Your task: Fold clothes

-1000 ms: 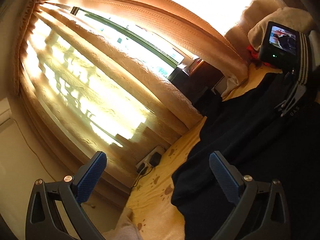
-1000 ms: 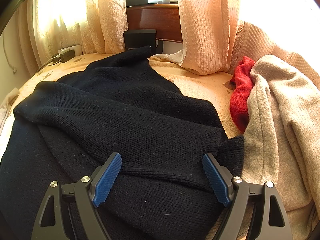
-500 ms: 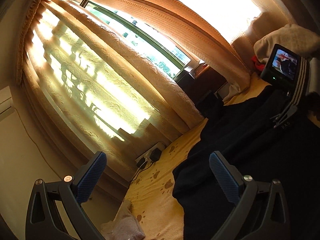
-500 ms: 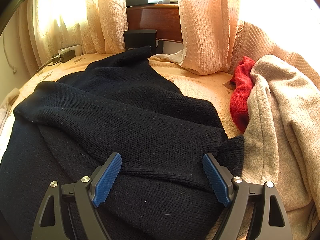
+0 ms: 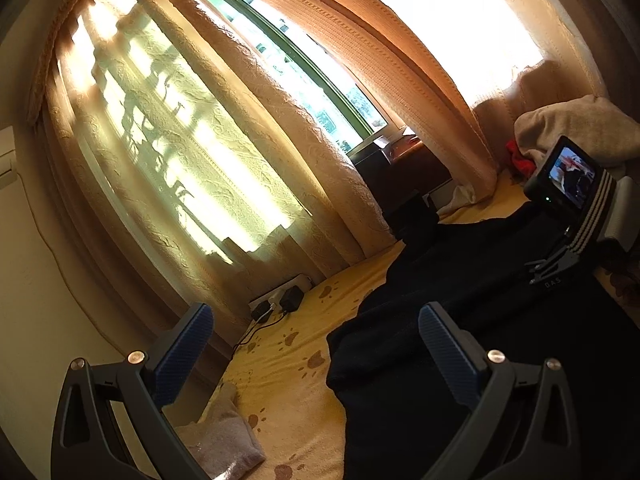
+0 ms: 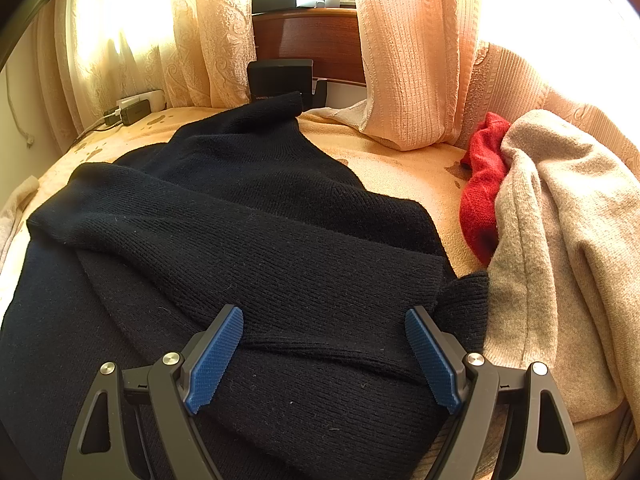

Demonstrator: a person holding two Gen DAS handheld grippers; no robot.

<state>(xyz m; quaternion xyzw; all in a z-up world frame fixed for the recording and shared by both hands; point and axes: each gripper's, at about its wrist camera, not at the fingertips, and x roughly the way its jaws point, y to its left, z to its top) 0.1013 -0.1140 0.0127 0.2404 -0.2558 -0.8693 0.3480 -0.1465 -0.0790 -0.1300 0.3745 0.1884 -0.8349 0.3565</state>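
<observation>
A black knit sweater (image 6: 248,240) lies spread on a yellow bedsheet (image 6: 400,164), one sleeve folded across its body. My right gripper (image 6: 324,320) hovers open just above the folded sleeve, nothing between its blue pads. In the left wrist view the same sweater (image 5: 460,304) fills the lower right. My left gripper (image 5: 316,320) is open and empty, lifted off the bed and tilted toward the curtains. The right gripper's body with its small screen (image 5: 568,178) shows at the far right of that view.
A beige sweater (image 6: 560,240) and a red garment (image 6: 480,184) are piled at the right. A power strip with plugs (image 5: 280,300) sits by the curtains (image 5: 200,140). A dark wooden cabinet (image 6: 308,40) stands behind the bed. A pale cloth (image 5: 224,436) lies at the bed's edge.
My left gripper has risen and rolled, so more of the curtain, bedsheet and pale cloth shows. The right gripper and the sweater have not moved.
</observation>
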